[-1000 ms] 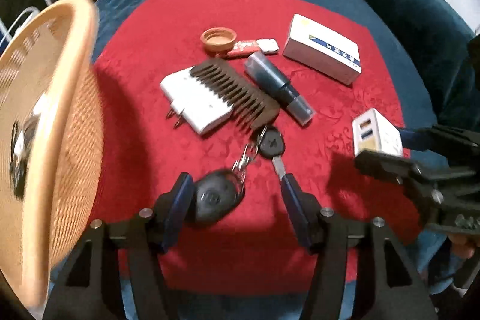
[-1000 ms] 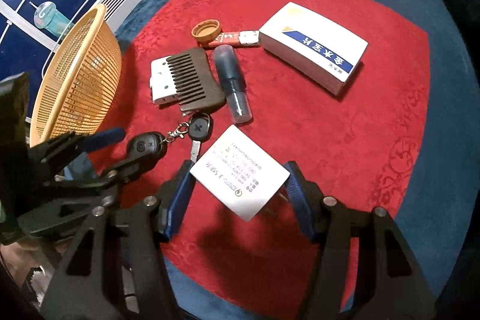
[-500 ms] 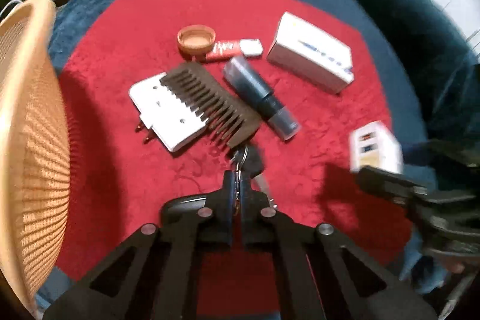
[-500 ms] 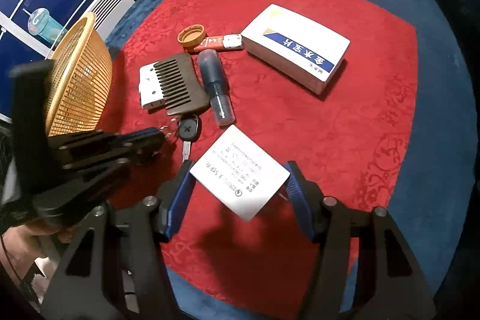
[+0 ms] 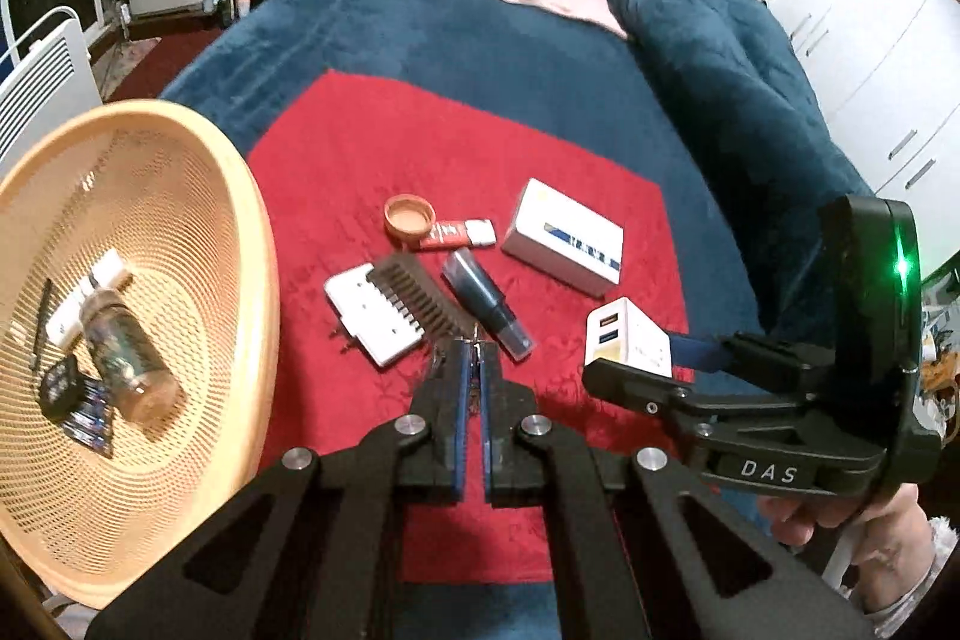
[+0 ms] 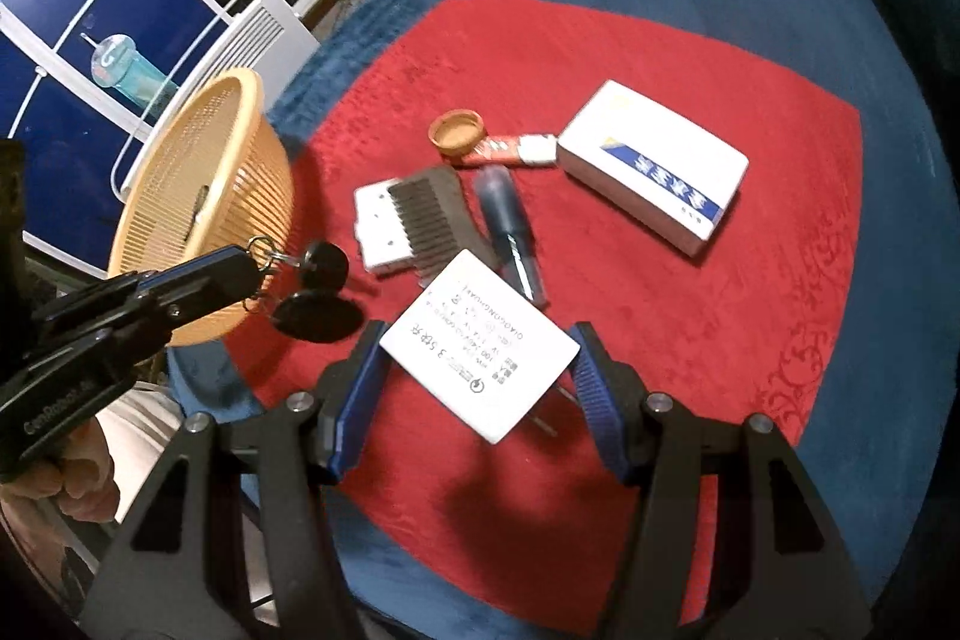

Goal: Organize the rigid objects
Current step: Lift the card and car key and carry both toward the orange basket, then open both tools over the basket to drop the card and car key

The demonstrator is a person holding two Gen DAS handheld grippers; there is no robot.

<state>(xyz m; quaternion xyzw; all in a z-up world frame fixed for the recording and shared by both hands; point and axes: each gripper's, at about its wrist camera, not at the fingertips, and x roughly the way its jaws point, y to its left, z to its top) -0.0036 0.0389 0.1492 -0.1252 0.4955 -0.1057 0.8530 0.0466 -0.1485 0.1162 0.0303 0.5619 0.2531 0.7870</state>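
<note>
Since the earlier frame, the keys point(image 6: 312, 289) had been lifted clear of the red cloth point(image 6: 750, 316), pinched only by their ring in the fully closed left gripper point(image 6: 240, 271) at the picture's left, just beside the basket point(image 6: 198, 196). The white charger point(image 6: 480, 376) was clamped between the right gripper's point(image 6: 477, 388) half-spread fingers, low in the frame. A swing could shake the dangling fob point(image 6: 318, 316) loose short of the rim; the charger, held cornerwise, might twist out.
</note>
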